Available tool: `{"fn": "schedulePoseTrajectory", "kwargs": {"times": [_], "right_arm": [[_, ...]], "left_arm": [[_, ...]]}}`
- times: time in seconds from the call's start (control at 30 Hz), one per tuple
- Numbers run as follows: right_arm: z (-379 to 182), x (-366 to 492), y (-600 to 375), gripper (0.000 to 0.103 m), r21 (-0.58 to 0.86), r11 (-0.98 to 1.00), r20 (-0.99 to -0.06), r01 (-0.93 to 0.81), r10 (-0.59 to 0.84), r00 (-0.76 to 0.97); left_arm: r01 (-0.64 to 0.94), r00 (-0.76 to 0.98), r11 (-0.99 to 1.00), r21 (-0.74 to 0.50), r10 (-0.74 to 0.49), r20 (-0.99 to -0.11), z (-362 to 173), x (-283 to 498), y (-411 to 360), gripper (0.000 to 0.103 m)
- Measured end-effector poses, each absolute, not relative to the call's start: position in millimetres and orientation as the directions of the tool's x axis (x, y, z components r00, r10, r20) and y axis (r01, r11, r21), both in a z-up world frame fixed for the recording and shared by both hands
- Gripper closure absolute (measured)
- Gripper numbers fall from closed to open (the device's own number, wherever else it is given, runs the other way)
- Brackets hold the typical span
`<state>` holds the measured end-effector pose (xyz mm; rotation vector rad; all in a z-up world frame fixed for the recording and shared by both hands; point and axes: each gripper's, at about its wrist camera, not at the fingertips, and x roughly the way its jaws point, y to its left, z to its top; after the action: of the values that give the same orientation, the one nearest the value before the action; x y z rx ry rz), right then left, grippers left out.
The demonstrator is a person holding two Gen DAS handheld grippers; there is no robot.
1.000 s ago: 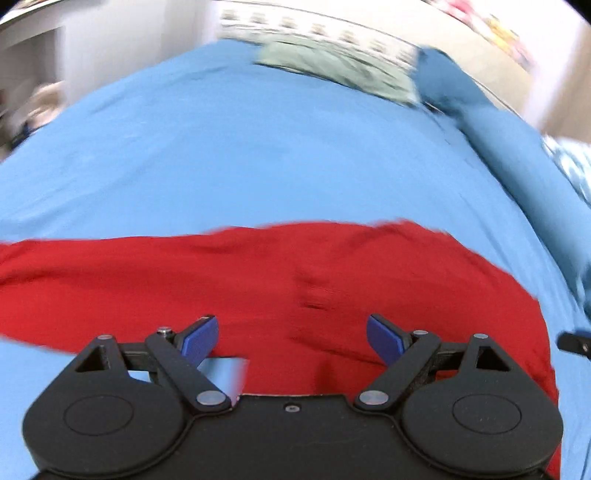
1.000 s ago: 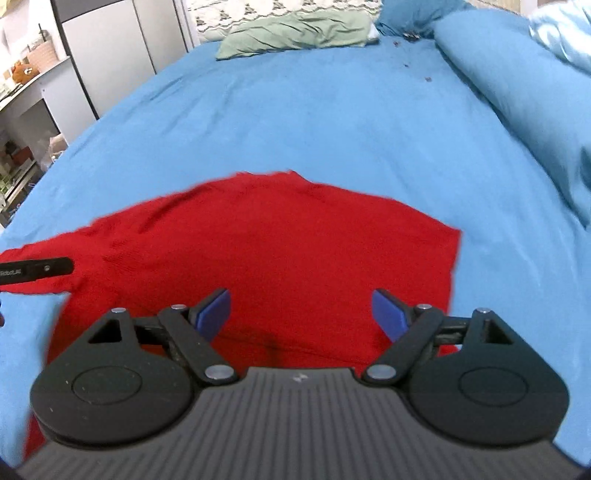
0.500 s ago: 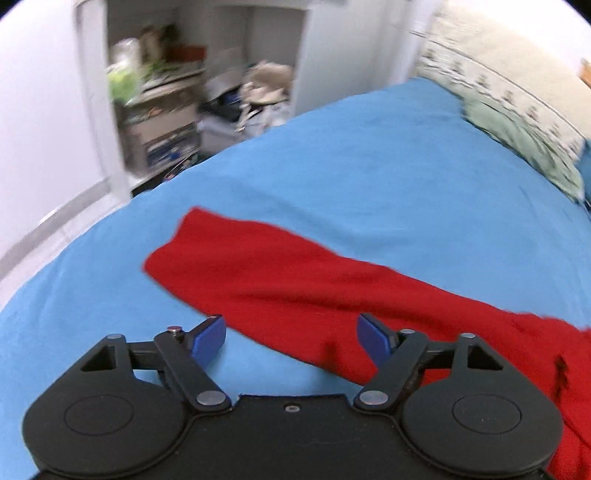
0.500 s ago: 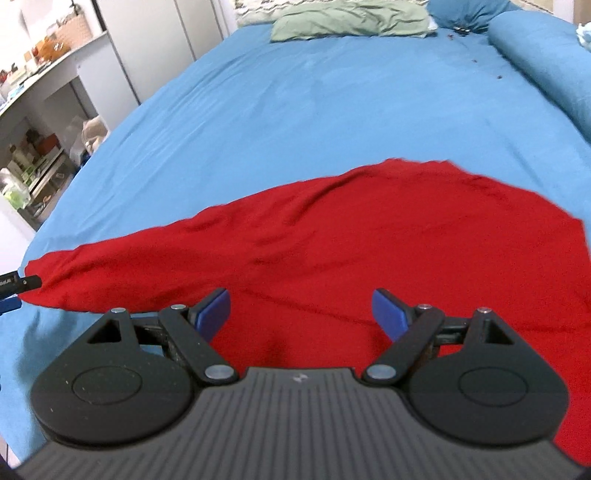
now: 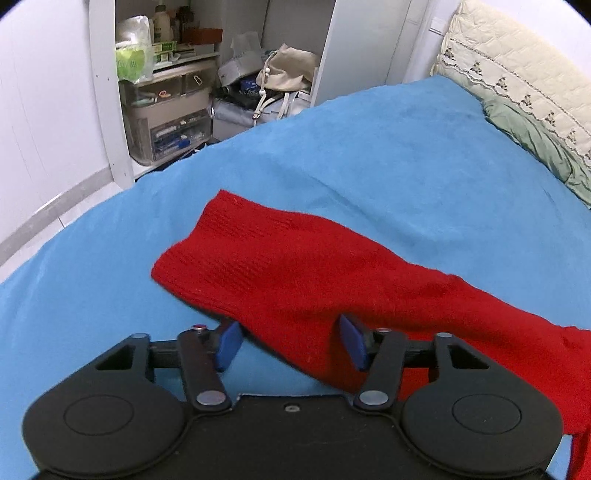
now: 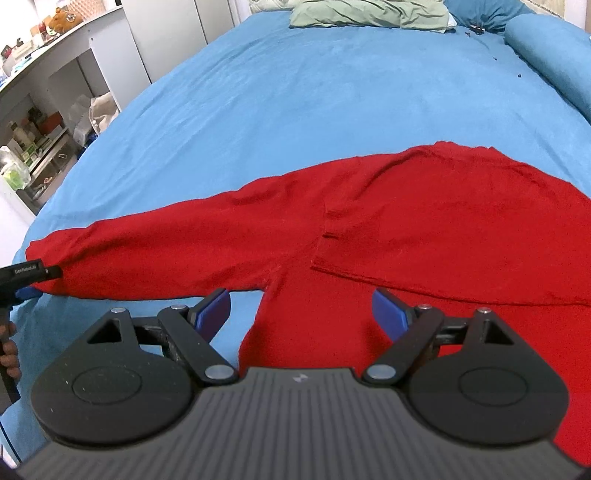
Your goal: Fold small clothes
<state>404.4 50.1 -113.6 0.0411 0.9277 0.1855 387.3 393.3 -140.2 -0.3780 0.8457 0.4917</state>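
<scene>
The red knitted sweater (image 6: 406,221) lies flat on the blue bed (image 6: 295,92), one sleeve already folded over its body, the other outstretched between the closing, not-yet-pinching left tongs (image 5: 290,343); right tongs (image 6: 301,314) spread.

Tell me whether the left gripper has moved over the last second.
Yes. The left gripper swung along the red sweater toward its sleeve cuff, its jaws closing partway.

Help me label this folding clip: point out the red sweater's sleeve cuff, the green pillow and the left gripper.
sleeve cuff (image 5: 192,243), left wrist view, ribbed end.
green pillow (image 6: 354,14), right wrist view, its middle.
left gripper (image 5: 290,341), left wrist view, between its fingertips.
</scene>
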Motion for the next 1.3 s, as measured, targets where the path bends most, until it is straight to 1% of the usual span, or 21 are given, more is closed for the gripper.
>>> {"fn": "schedulePoseTrajectory", "kwargs": {"times": [0.03, 0.1, 0.2, 0.33, 0.43, 0.57, 0.63, 0.7, 0.83, 0.87, 0.93, 1.0, 1.07, 1.13, 1.2, 1.27, 1.3], "right_arm": [[-114.6, 405.2, 50.8, 0.004, 0.115, 0.984, -0.792, -0.139, 0.175, 0.584], [-115.4, 405.6, 48.2, 0.004, 0.120, 0.984, -0.788, -0.134, 0.176, 0.589], [-118.2, 407.4, 41.0, 0.004, 0.133, 0.983, -0.786, -0.125, 0.181, 0.591], [-120.1, 408.0, 26.9, 0.004, 0.144, 0.981, -0.782, -0.127, 0.192, 0.593], [-116.0, 408.5, 10.6, 0.004, 0.159, 0.979, -0.770, -0.127, 0.203, 0.604], [-105.8, 411.4, -22.0, 0.004, 0.180, 0.977, -0.754, -0.114, 0.212, 0.622], [-98.9, 413.2, -43.1, 0.004, 0.187, 0.977, -0.744, -0.104, 0.210, 0.634], [-91.1, 414.5, -67.1, 0.004, 0.188, 0.978, -0.733, -0.090, 0.201, 0.650], [-73.9, 415.0, -127.3, 0.004, 0.174, 0.983, -0.712, -0.052, 0.162, 0.683], [-70.8, 414.7, -142.1, 0.004, 0.170, 0.985, -0.710, -0.041, 0.151, 0.688], [-66.4, 412.9, -174.9, 0.004, 0.158, 0.987, -0.707, -0.010, 0.121, 0.697], [-65.7, 410.7, -202.5, 0.004, 0.149, 0.989, -0.709, 0.019, 0.094, 0.699], [-69.3, 407.7, -231.5, 0.004, 0.145, 0.988, -0.715, 0.049, 0.070, 0.695], [-76.1, 403.9, -256.6, 0.004, 0.154, 0.985, -0.725, 0.077, 0.060, 0.686], [-84.4, 402.3, -274.7, 0.004, 0.172, 0.980, -0.736, 0.096, 0.063, 0.674], [-93.8, 403.1, -288.7, 0.004, 0.188, 0.977, -0.753, 0.103, 0.076, 0.654], [-97.5, 402.0, -292.6, 0.004, 0.193, 0.976, -0.759, 0.097, 0.086, 0.646]], "left_arm": [[-0.555, 0.560, 0.825, -0.108, 0.274, -0.782, -140.8, 388.4, 393.4, 0.059], [-0.560, 0.558, 0.822, -0.101, 0.284, -0.780, -141.5, 391.2, 394.8, 0.082], [-0.562, 0.554, 0.823, -0.080, 0.303, -0.776, -139.4, 396.0, 391.2, 0.095], [-0.560, 0.569, 0.828, -0.037, 0.352, -0.744, -125.7, 399.5, 376.4, 0.098], [-0.540, 0.610, 0.842, -0.019, 0.375, -0.698, -101.5, 402.9, 355.2, 0.098], [-0.442, 0.699, 0.897, 0.019, 0.358, -0.619, -58.7, 414.7, 300.2, 0.098], [-0.372, 0.748, 0.928, 0.031, 0.319, -0.582, -39.1, 421.5, 263.4, 0.098], [-0.273, 0.802, 0.961, 0.036, 0.248, -0.544, -20.7, 428.4, 213.6, 0.098], [-0.041, 0.859, 0.999, 0.016, 0.043, -0.511, -3.0, 440.7, 100.6, 0.098], [0.032, 0.859, 0.999, 0.020, -0.017, -0.511, -4.6, 443.7, 66.3, 0.098], [0.137, 0.850, 0.990, 0.038, -0.098, -0.517, -15.9, 446.8, 7.2, 0.098], [0.217, 0.817, 0.976, 0.012, -0.175, -0.549, -36.0, 450.8, -39.7, 0.098], [0.283, 0.771, 0.959, 0.007, -0.223, -0.596, -66.2, 453.2, -82.4, 0.098], [0.337, 0.722, 0.941, 0.037, -0.233, -0.651, -100.1, 453.9, -117.1, 0.098], [0.370, 0.673, 0.928, 0.053, -0.228, -0.703, -128.1, 456.7, -135.1, 0.098], [0.374, 0.652, 0.925, 0.067, -0.211, -0.728, -147.3, 456.5, -144.4, 0.097], [0.375, 0.644, 0.925, 0.066, -0.208, -0.736, -152.6, 456.5, -144.0, 0.094]]}}
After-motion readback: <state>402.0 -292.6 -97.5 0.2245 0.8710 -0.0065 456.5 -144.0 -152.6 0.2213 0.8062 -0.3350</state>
